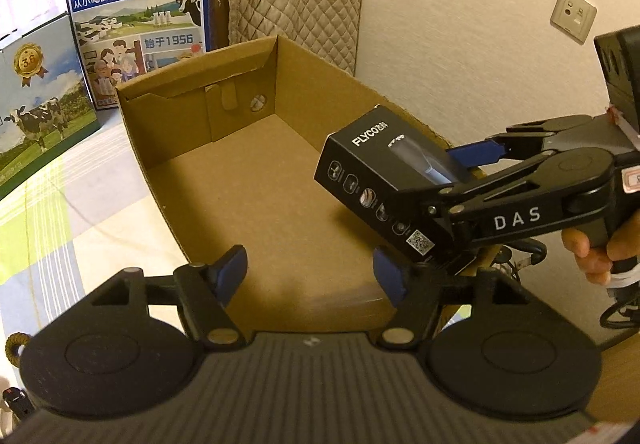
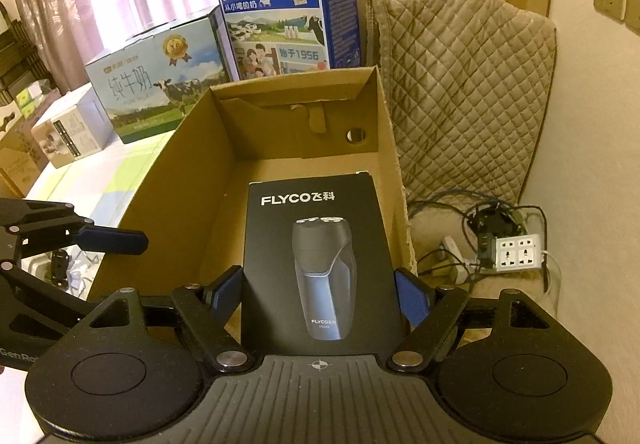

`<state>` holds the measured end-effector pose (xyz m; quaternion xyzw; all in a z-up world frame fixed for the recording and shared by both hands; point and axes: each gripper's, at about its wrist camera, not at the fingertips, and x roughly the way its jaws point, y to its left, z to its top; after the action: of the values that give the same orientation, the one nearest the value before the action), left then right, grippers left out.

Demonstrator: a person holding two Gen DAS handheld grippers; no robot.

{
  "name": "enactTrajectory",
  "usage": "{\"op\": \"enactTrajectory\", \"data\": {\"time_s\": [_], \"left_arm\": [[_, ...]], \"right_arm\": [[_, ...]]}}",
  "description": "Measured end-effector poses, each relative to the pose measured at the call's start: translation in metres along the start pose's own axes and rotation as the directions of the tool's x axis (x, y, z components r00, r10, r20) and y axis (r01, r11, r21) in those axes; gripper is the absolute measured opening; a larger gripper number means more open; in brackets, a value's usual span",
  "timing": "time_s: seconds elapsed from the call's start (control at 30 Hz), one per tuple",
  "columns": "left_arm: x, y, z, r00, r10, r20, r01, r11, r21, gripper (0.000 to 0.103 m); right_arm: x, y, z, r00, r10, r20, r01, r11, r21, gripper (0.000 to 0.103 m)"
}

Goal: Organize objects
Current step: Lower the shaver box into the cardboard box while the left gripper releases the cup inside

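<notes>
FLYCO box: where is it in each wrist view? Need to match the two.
Left wrist: FLYCO box right of centre, held by the right gripper over the carton's right wall.
Right wrist: FLYCO box bottom centre, between the fingers.
Shared landmark: blue milk box behind the carton.
</notes>
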<state>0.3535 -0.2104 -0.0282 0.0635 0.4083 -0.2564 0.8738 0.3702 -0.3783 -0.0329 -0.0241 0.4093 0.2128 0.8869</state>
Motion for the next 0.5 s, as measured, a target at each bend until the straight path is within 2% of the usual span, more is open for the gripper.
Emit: {"op": "enactTrajectory", "data": {"time_s": [0.5], "left_arm": [[-0.0093,0.0014,0.0008,1.0,0.017,0.014,-0.016,1.0,-0.019,0.071]], "right_arm": [[-0.0027,-0.0007,0.0068,0.999,0.022,0.028,-0.021,1.0,-0.011,0.077]]}}
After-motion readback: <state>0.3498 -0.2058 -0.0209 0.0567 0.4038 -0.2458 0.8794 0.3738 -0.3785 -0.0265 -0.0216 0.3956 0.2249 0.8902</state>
